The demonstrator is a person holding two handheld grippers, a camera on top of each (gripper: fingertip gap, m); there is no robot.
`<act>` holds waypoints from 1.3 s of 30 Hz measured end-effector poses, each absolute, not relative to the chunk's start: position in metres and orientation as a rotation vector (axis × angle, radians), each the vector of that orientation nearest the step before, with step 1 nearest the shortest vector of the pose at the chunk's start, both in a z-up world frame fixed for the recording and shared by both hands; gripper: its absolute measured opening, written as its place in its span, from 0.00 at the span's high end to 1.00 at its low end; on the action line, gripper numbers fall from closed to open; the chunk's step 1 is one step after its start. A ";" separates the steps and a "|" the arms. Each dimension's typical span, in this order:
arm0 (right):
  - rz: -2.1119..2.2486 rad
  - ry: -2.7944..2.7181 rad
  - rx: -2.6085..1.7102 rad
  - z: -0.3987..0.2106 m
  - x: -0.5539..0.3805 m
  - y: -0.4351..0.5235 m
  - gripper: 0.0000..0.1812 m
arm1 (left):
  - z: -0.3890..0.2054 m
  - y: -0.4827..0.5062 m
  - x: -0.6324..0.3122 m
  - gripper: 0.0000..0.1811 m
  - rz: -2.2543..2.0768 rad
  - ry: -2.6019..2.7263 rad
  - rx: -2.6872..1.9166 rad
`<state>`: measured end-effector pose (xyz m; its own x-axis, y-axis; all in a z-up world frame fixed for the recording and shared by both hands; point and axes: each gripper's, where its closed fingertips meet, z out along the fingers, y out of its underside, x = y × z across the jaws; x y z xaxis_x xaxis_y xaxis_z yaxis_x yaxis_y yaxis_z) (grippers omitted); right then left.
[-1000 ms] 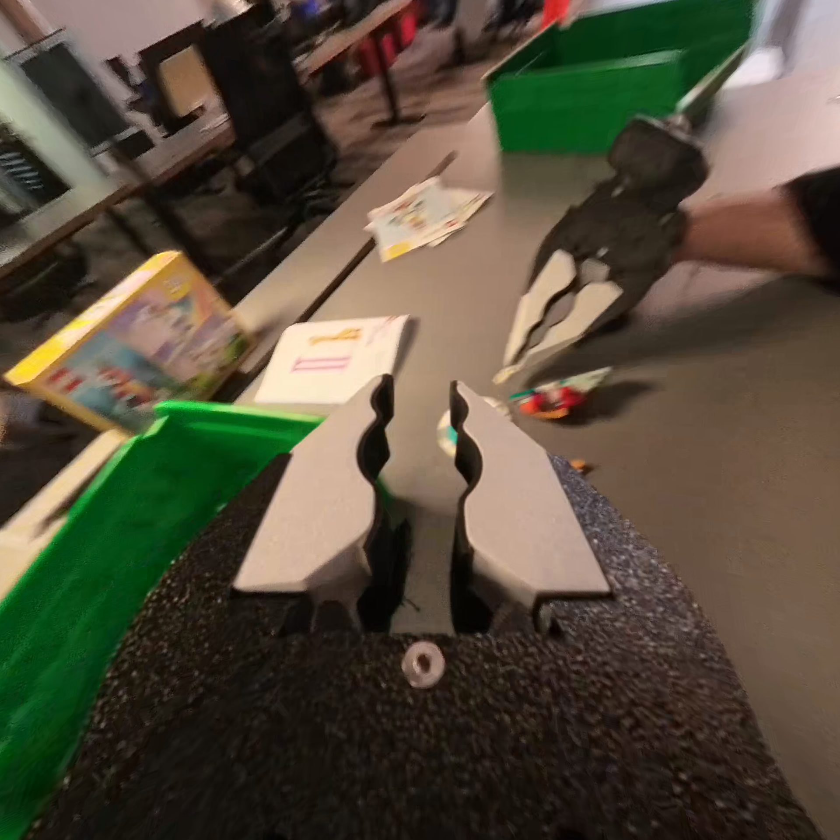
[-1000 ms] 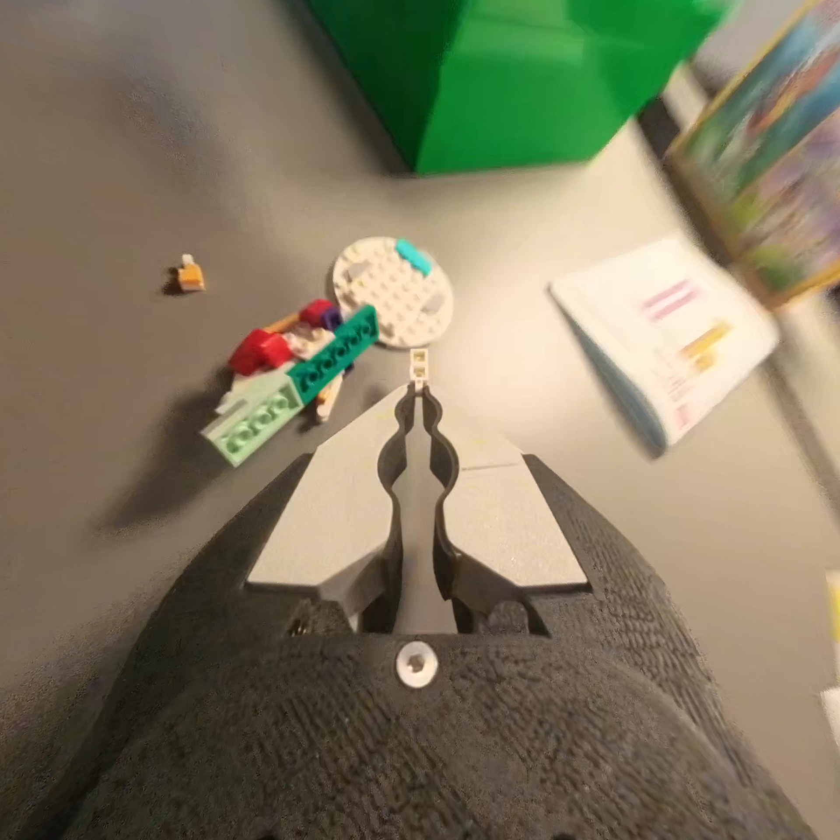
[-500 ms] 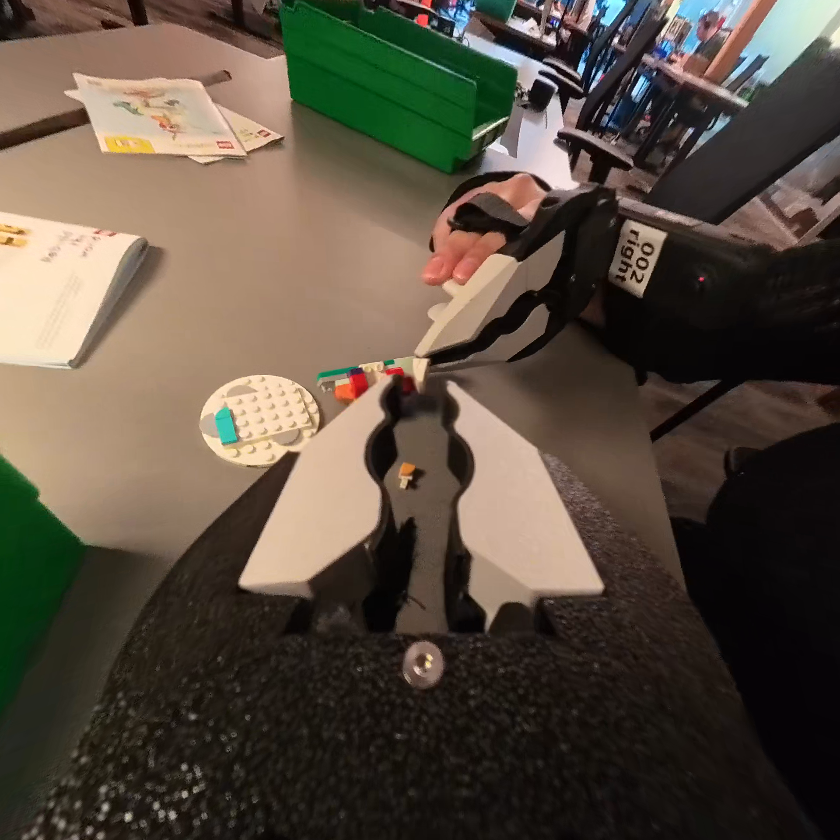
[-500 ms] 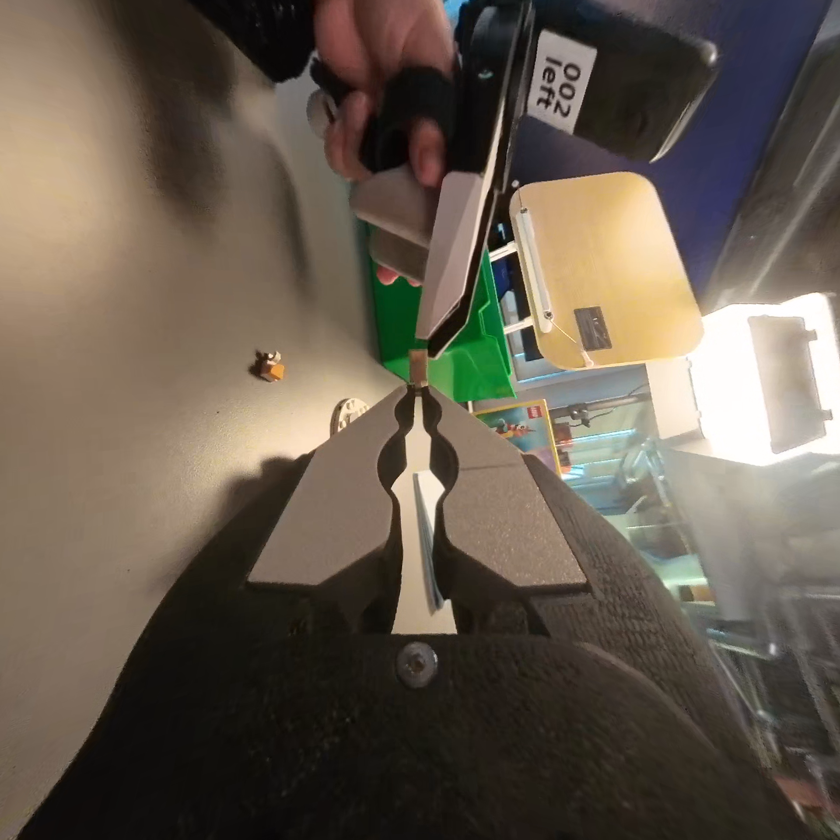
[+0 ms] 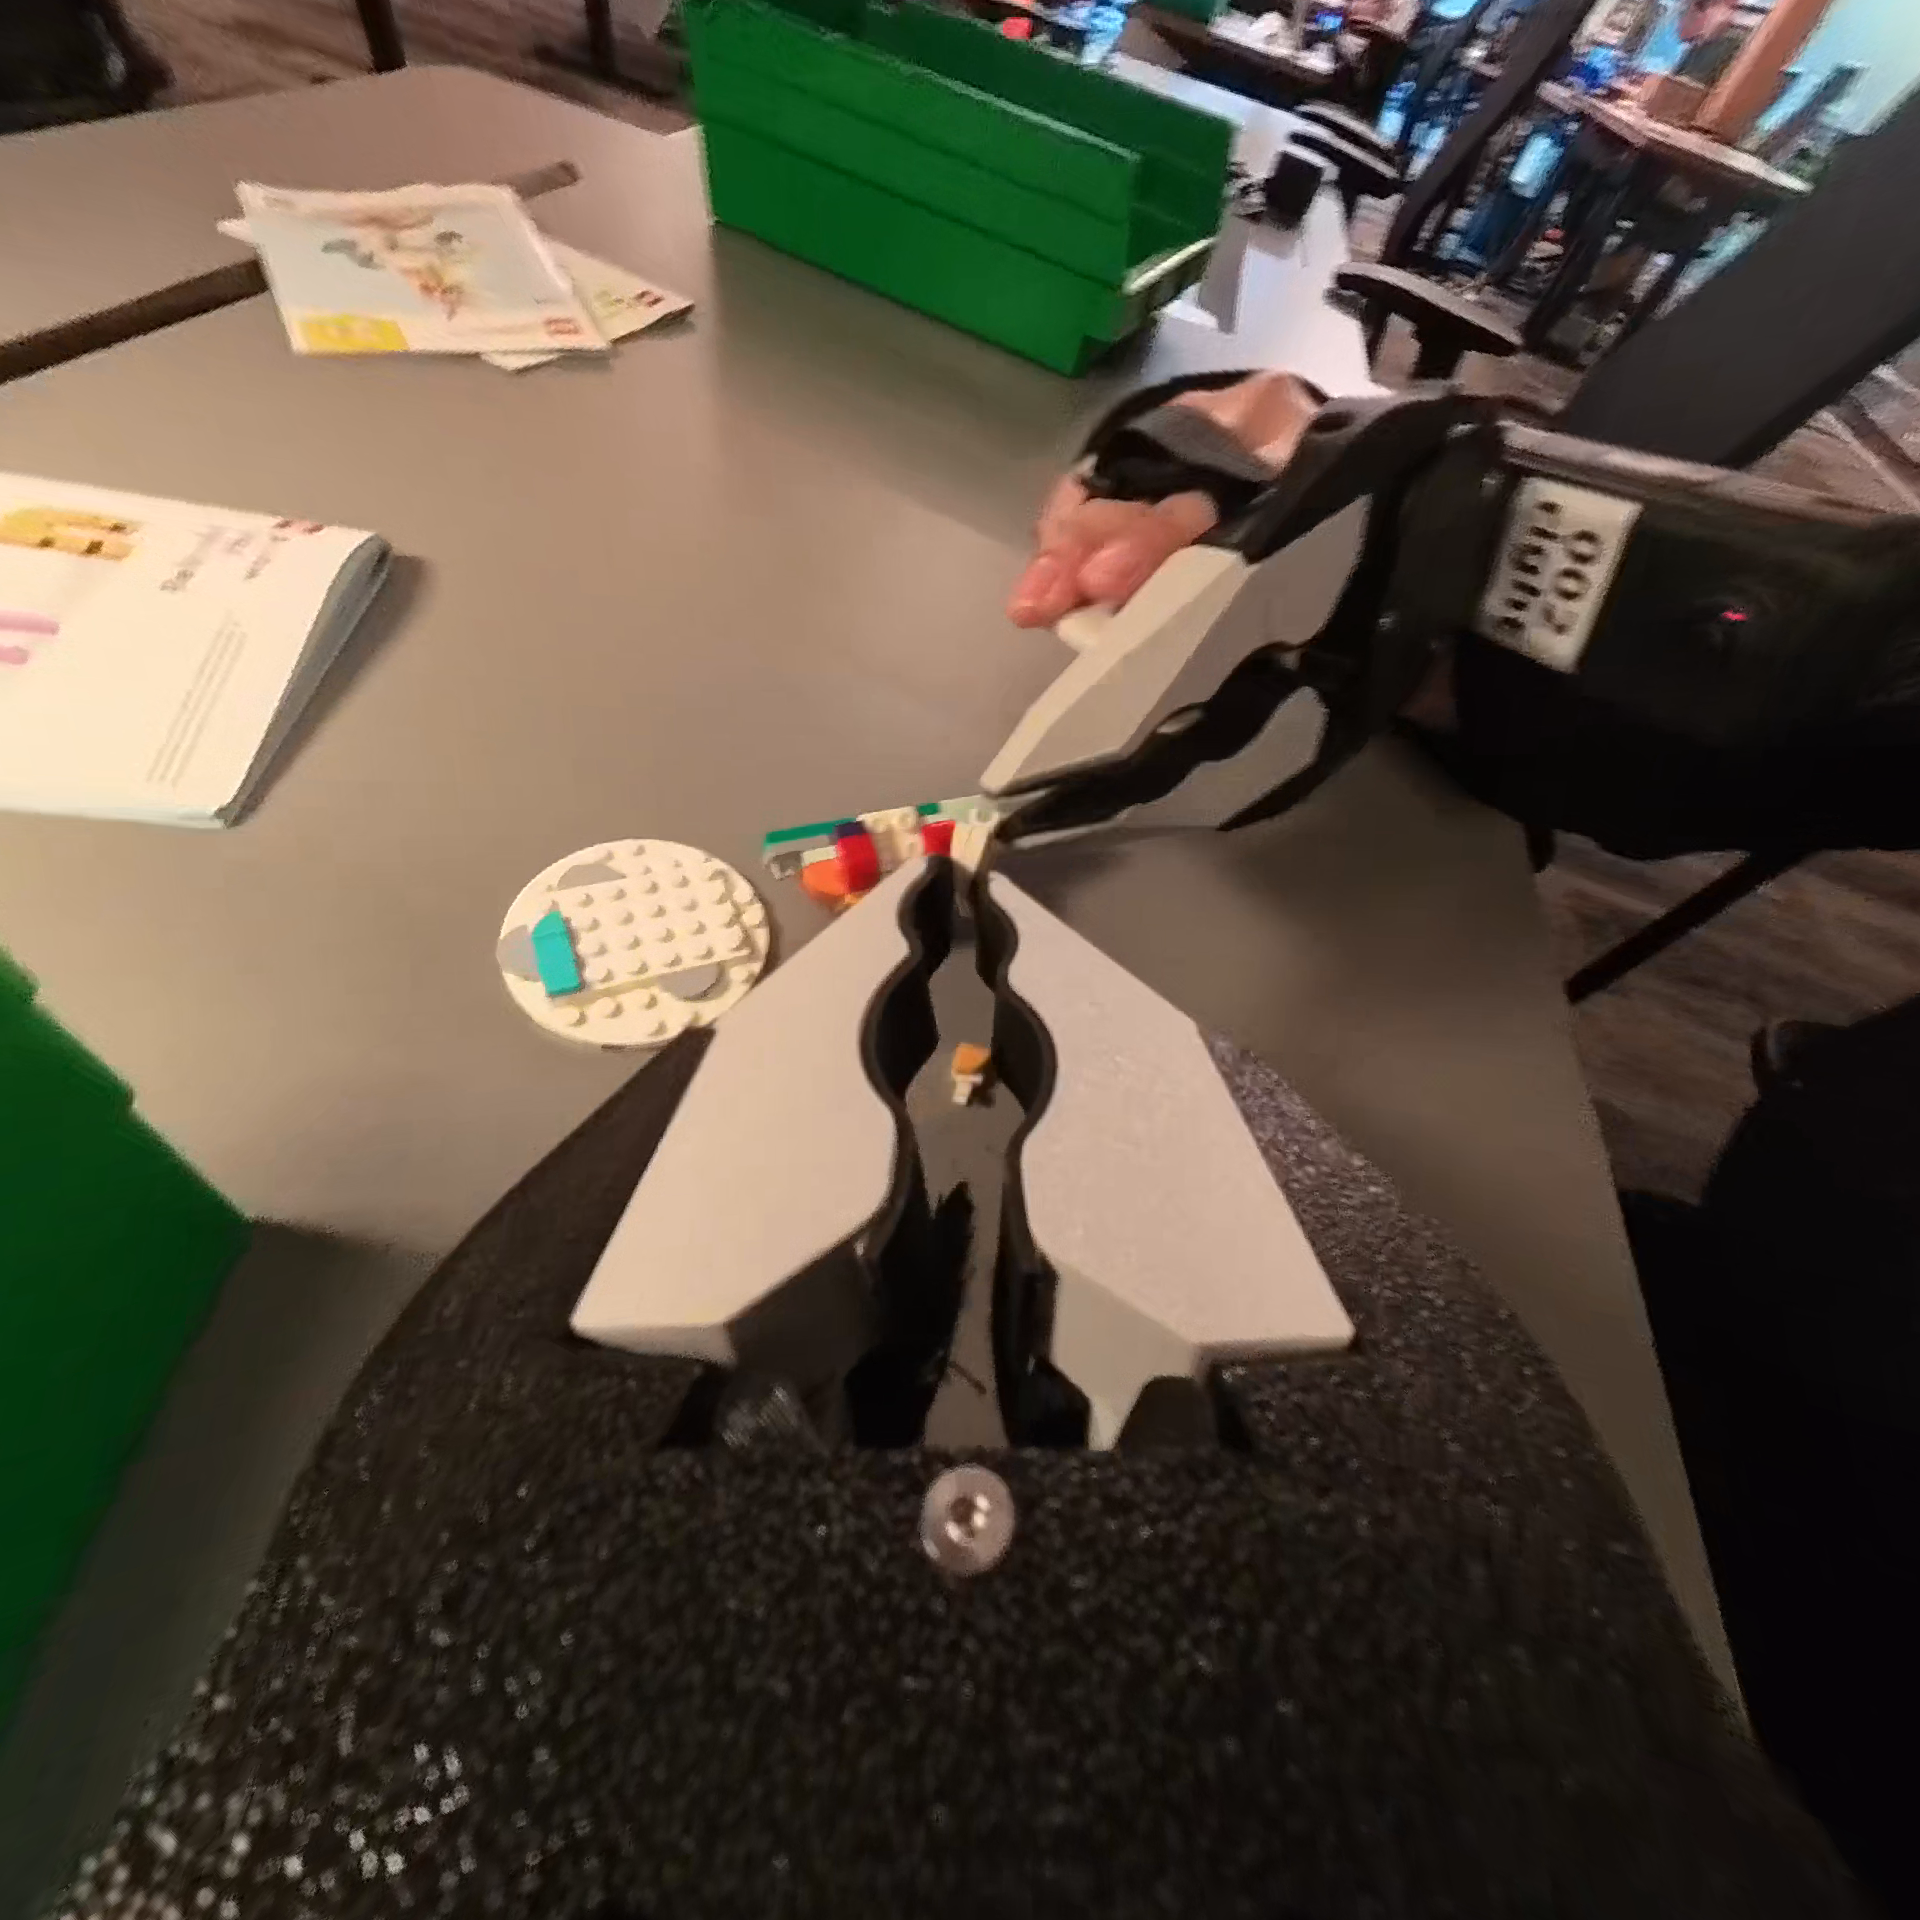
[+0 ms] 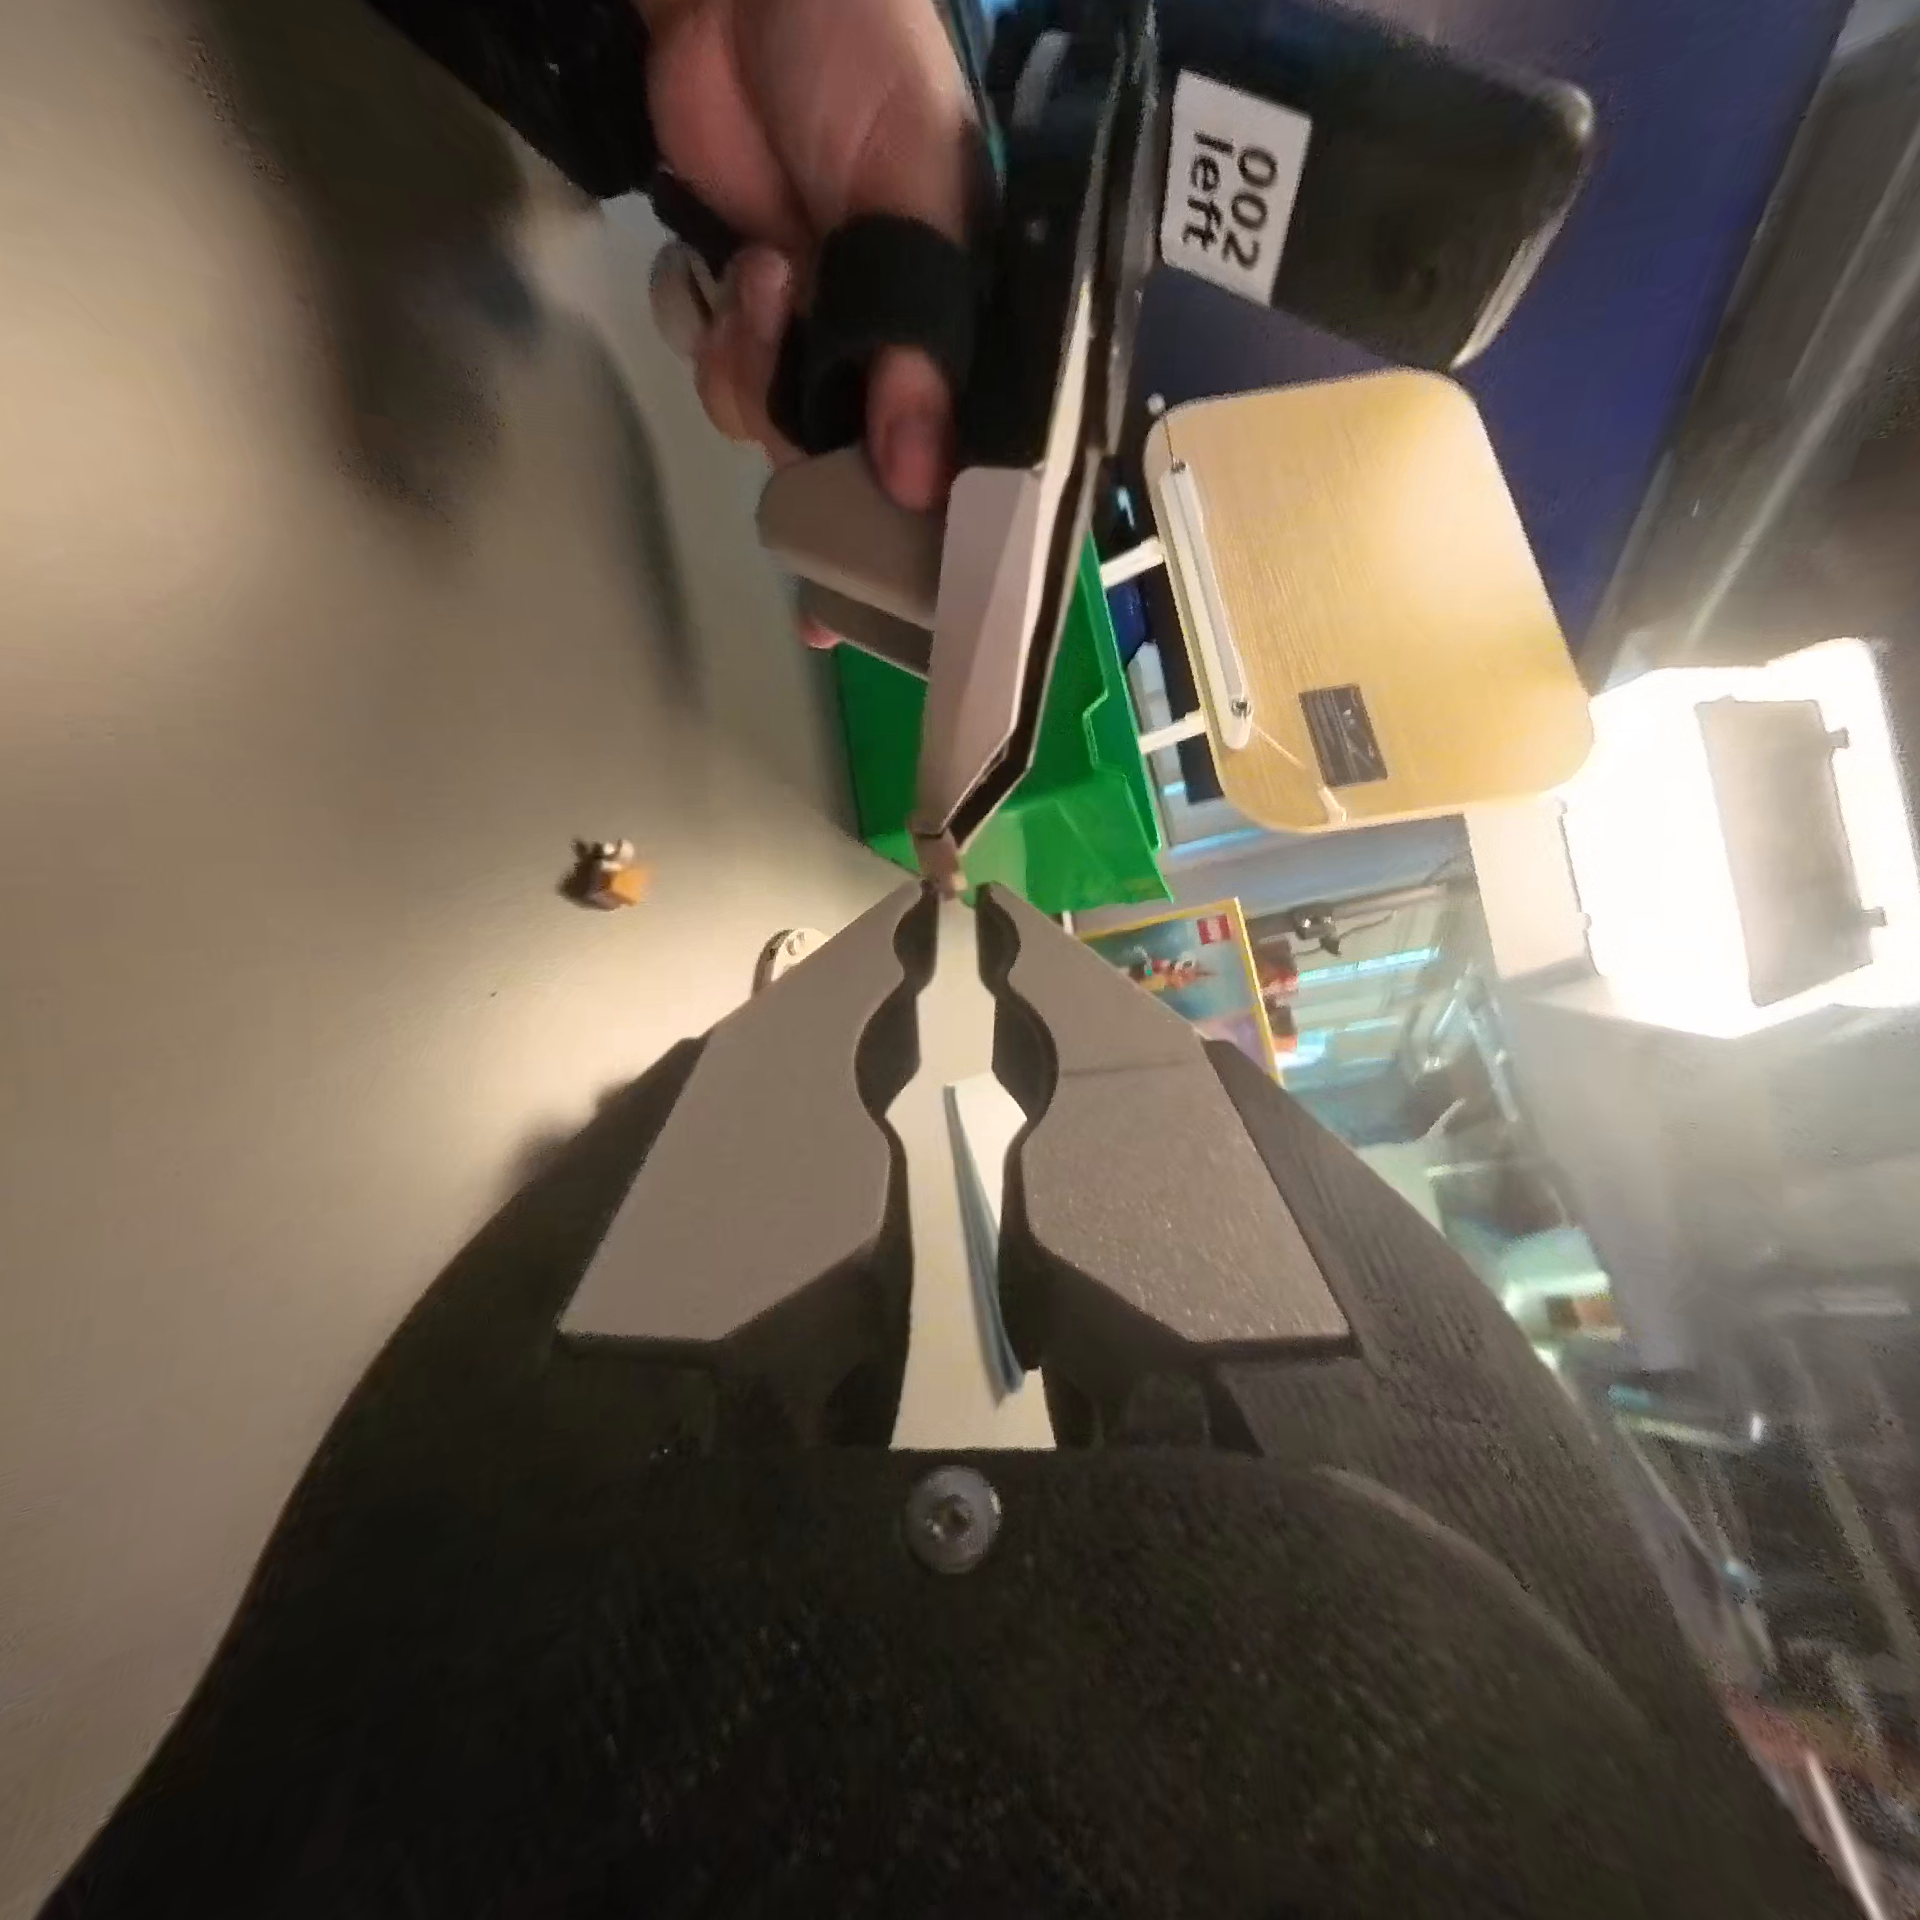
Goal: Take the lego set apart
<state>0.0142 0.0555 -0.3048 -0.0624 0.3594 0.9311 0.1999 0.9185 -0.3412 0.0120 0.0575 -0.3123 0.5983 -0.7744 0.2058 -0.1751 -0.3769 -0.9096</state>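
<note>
A small white lego piece (image 5: 974, 837) sits pinched between the tips of my left gripper (image 5: 962, 873), which is shut on it above the grey table (image 5: 727, 582). My right gripper (image 5: 1000, 810) meets it tip to tip. In the right wrist view my right gripper (image 6: 953, 896) has its jaws slightly apart, and the piece (image 6: 943, 864) hangs from the left gripper (image 6: 935, 831). A colourful lego cluster (image 5: 847, 844) and a round white studded plate (image 5: 639, 940) with a teal tile lie on the table just beyond. A tiny orange piece (image 5: 968, 1065) lies apart and also shows in the right wrist view (image 6: 608, 873).
A green bin (image 5: 935, 177) stands at the far side and another green bin (image 5: 83, 1195) at my near left. An instruction booklet (image 5: 156, 644) and leaflets (image 5: 416, 270) lie on the left. The table edge (image 5: 1558, 1039) runs along the right, with chairs beyond. My two grippers' fingertips are within a few centimetres of each other. The left tips stand about 9 centimeters off the round white studded plate (image 5: 639, 940).
My left gripper swung in from the bin side and shut on the small white piece that my right gripper had lifted. The right jaws have now parted slightly.
</note>
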 end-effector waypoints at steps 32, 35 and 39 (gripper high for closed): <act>-0.217 -1.782 -0.538 -0.333 0.000 0.064 0.96 | -0.334 0.064 0.004 0.99 -0.876 0.601 -2.058; -0.228 -1.781 -0.535 -0.334 -0.001 0.064 0.97 | -0.335 0.064 0.003 0.99 -0.885 0.594 -2.065; -0.229 -1.781 -0.530 -0.334 -0.003 0.061 0.97 | -0.335 0.063 0.004 0.99 -0.900 0.595 -2.070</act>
<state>-0.0027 0.0614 -0.3344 -0.1929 0.2329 0.9532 0.4660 0.8766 -0.1199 0.0038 0.0627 -0.3355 0.6389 -0.6606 0.3942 -0.1037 -0.5818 -0.8067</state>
